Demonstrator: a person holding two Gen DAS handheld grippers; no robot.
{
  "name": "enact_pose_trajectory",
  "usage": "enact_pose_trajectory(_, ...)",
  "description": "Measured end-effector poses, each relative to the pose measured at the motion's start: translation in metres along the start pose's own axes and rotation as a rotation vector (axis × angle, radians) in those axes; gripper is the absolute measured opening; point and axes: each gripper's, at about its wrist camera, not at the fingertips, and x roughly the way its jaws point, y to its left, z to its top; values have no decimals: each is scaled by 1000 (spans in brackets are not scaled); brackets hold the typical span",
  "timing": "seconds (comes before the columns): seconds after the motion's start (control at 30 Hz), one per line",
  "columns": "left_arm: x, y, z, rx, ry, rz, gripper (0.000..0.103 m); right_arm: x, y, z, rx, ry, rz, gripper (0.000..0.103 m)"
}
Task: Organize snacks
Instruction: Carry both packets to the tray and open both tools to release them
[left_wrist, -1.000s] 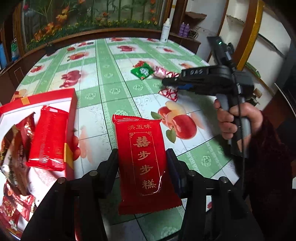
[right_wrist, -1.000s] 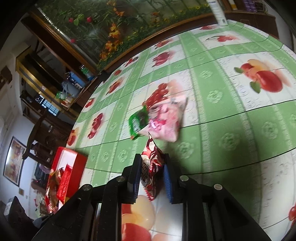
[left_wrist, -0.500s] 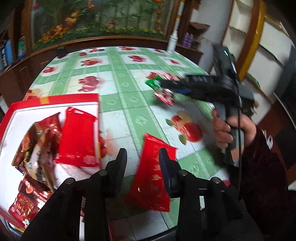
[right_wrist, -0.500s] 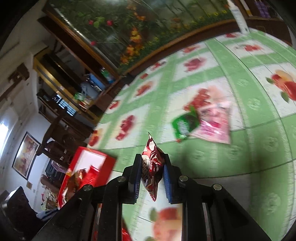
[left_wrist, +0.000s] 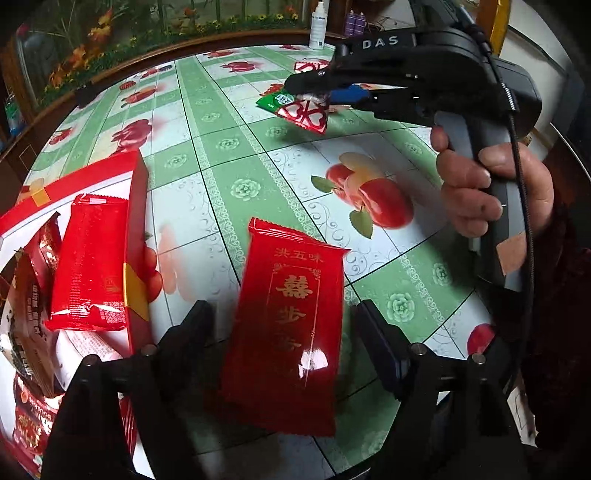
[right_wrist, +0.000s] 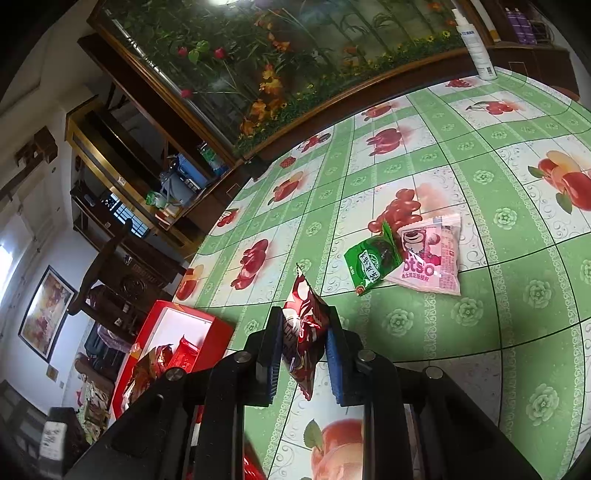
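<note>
A large red snack packet (left_wrist: 291, 306) with gold characters lies flat on the green fruit-print tablecloth. My left gripper (left_wrist: 284, 339) straddles its near half; the jaws are opening and the pads stand clear of both its edges. To its left the red box (left_wrist: 137, 199) holds another red packet (left_wrist: 88, 266) and several brown ones. My right gripper (right_wrist: 303, 352) is shut on a small red-and-white packet (right_wrist: 301, 317) and holds it above the table. In the left wrist view that gripper (left_wrist: 308, 92) and its packet (left_wrist: 306, 116) hang above the far snacks.
A green packet (right_wrist: 369, 266) and a pink packet (right_wrist: 432, 258) lie together farther out on the table. A white spray bottle (left_wrist: 317, 26) stands at the far edge. A hand (left_wrist: 469, 192) holds the right gripper's handle. The red box (right_wrist: 207, 332) sits at the table's left.
My left jaws pinched narrow, then sprang wide around the large red packet, which rests on the table. My right gripper lifted the small packet off the table, away from the green and pink packets.
</note>
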Motion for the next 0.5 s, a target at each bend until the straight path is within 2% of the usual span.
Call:
enact_pose_trajectory(0.1,-3,2,0,17,-46,17,48,-2,-2,1,12,-9,6,22)
enact_pose_trajectory(0.27,-7,8,-1,-38,-72,-17,47,-4,0,1,3,-21,-3,22)
enact_pose_trajectory(0.37,-27,10,0,-38,-132,-8,47,-7,3,1,-11,-35,7,22)
enact_pose_trajectory(0.5,-66,24,5,-64,-238,42,47,-12,20,0,-56,-69,102,22)
